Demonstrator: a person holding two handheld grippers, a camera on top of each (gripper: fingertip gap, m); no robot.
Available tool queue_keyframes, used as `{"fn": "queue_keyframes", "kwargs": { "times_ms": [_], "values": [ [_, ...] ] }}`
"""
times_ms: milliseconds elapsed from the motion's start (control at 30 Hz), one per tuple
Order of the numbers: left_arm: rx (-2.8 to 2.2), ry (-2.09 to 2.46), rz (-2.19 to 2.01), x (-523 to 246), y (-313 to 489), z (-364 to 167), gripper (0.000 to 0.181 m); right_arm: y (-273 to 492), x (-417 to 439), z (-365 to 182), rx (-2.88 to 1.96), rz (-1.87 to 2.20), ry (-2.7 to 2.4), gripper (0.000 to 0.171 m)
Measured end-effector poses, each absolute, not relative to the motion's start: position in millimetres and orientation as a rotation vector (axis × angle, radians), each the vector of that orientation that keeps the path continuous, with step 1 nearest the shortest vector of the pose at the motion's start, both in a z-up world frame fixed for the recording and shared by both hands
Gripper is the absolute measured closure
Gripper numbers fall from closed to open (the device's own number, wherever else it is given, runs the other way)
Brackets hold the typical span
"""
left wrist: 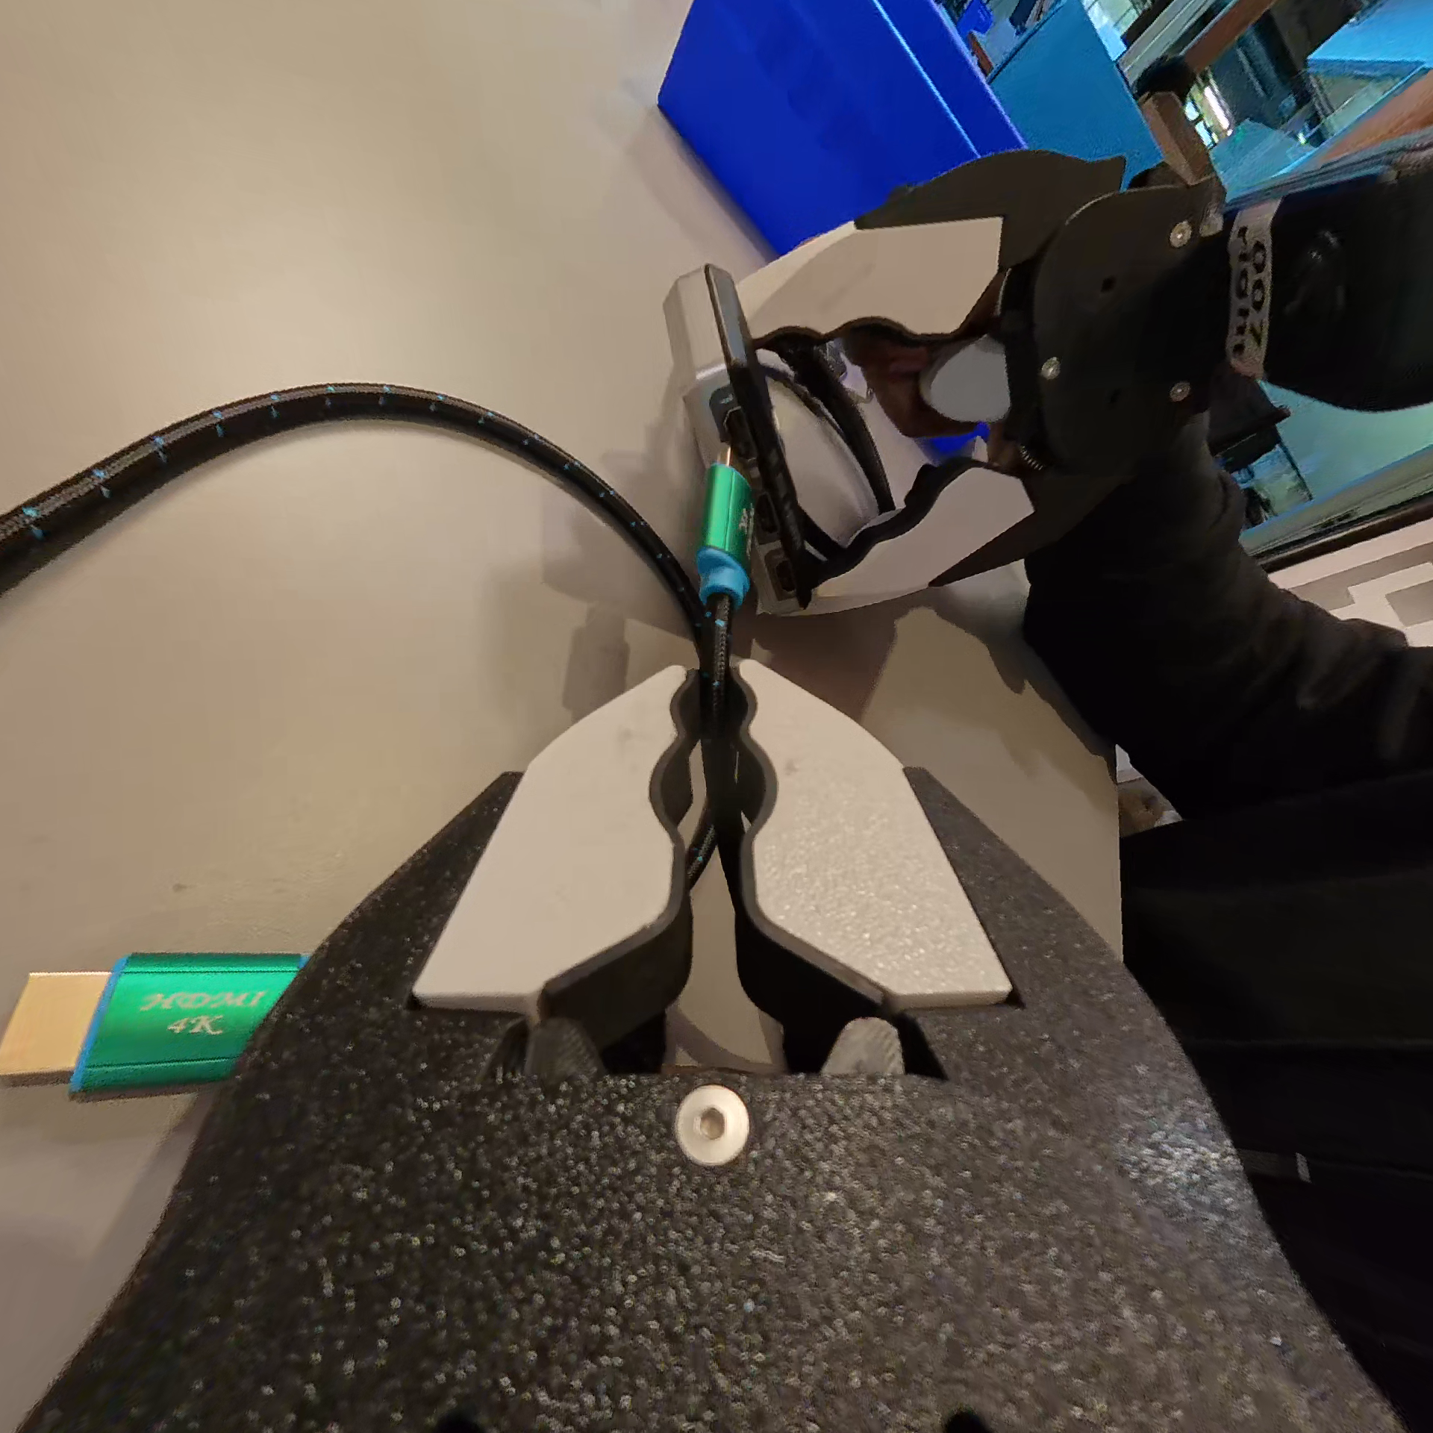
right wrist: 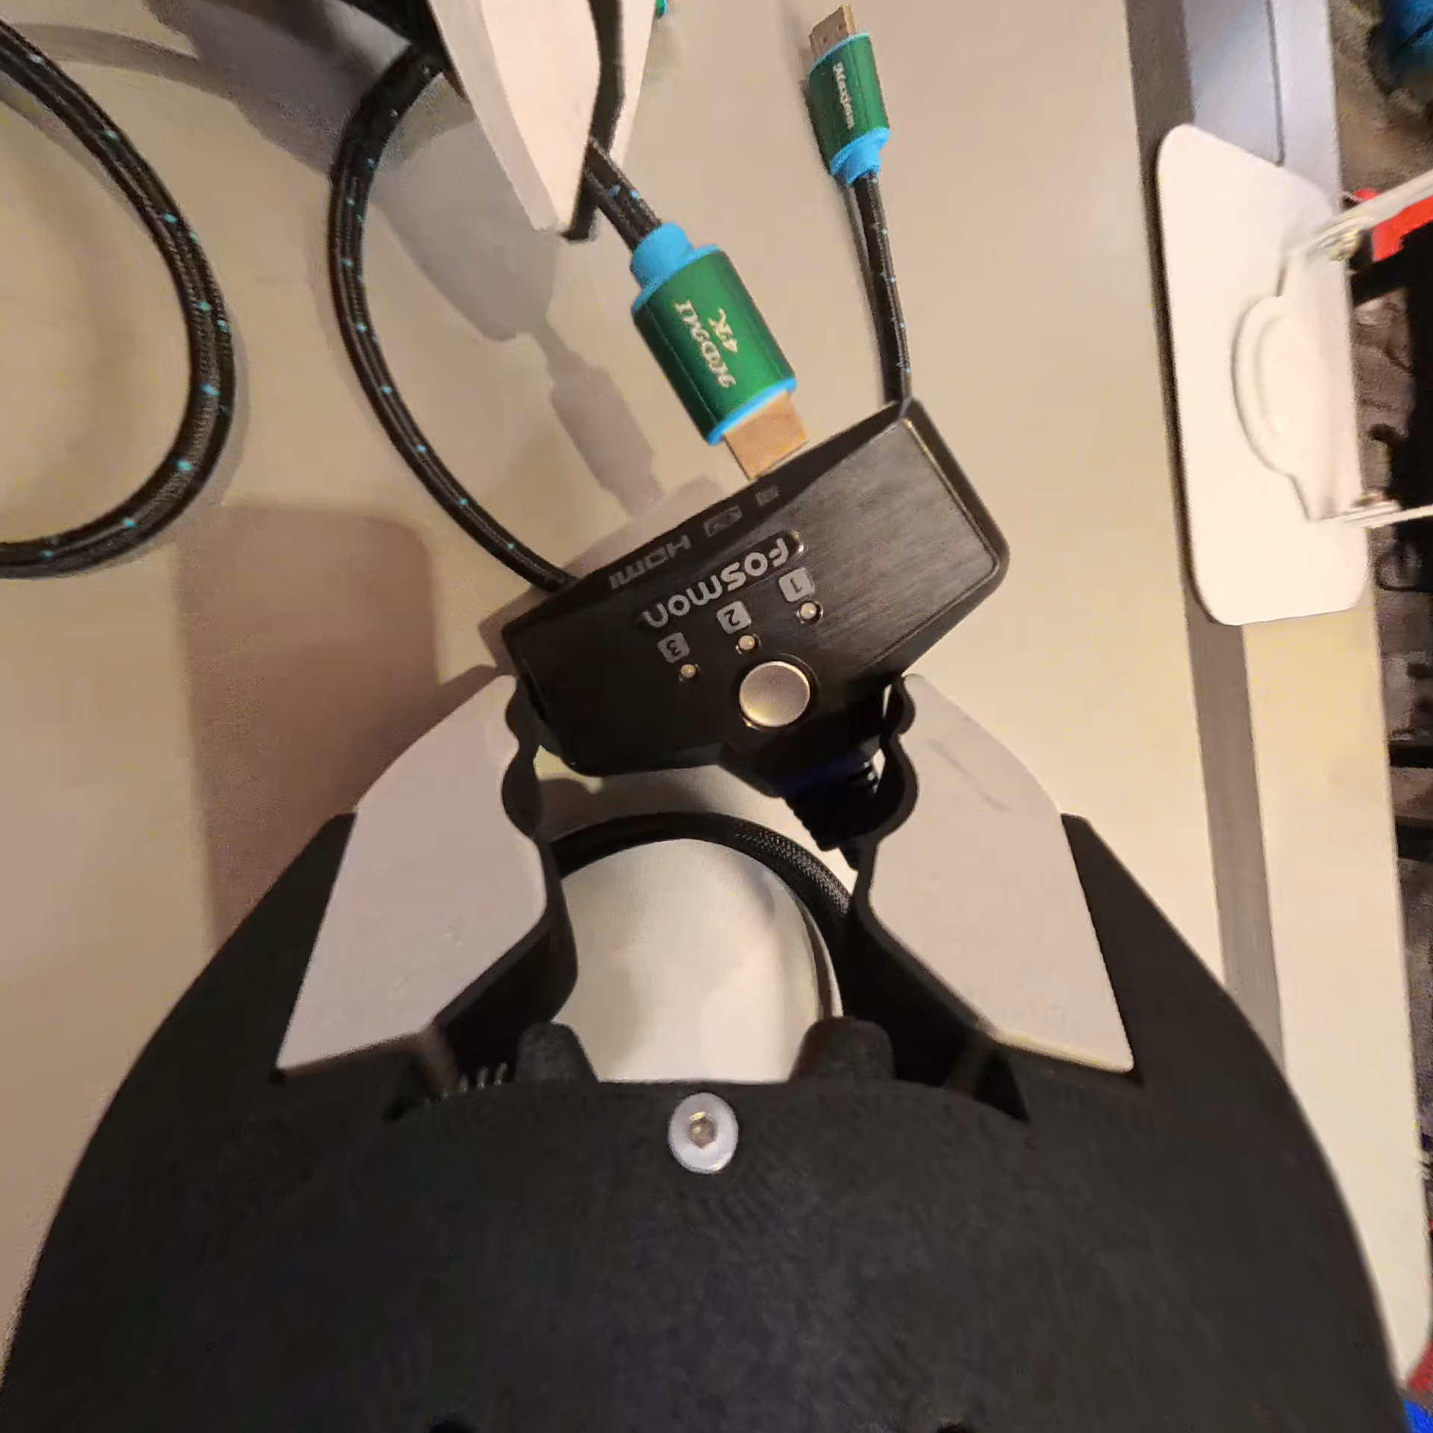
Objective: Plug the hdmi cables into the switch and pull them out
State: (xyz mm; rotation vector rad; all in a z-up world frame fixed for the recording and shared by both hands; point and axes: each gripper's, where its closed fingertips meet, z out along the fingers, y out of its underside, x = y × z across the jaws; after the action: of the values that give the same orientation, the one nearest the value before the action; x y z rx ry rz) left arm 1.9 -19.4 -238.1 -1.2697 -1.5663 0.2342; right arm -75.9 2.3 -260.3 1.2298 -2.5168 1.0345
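My right gripper is shut on the near end of the black HDMI switch and holds it over the beige table. My left gripper is shut on a black braided cable just behind its green plug. That plug points at the switch's far side, its gold tip still showing at a port. In the left wrist view the switch stands edge-on in the right gripper. A second green plug lies loose on the table; it also shows in the right wrist view.
A blue box stands behind the switch. A white pad with a clear holder sits at the table's right edge. Loops of braided cable lie at the left. The switch's own lead runs back between my right fingers.
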Motion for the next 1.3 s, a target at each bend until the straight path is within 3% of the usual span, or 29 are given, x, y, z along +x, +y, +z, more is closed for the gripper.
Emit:
{"fn": "queue_keyframes", "kwargs": {
  "times_ms": [33,1300],
  "values": [
    [-1.282,-1.565,0.247,2.5,-19.0,-237.0,0.175,1.3,-75.7,-259.9,1.220,1.029,-2.494,0.086],
    [-1.902,-1.602,0.900,18.6,-43.3,-227.7,0.176,-24.9,-60.1,-255.0,1.041,0.918,-2.295,0.089]
  ]
}}
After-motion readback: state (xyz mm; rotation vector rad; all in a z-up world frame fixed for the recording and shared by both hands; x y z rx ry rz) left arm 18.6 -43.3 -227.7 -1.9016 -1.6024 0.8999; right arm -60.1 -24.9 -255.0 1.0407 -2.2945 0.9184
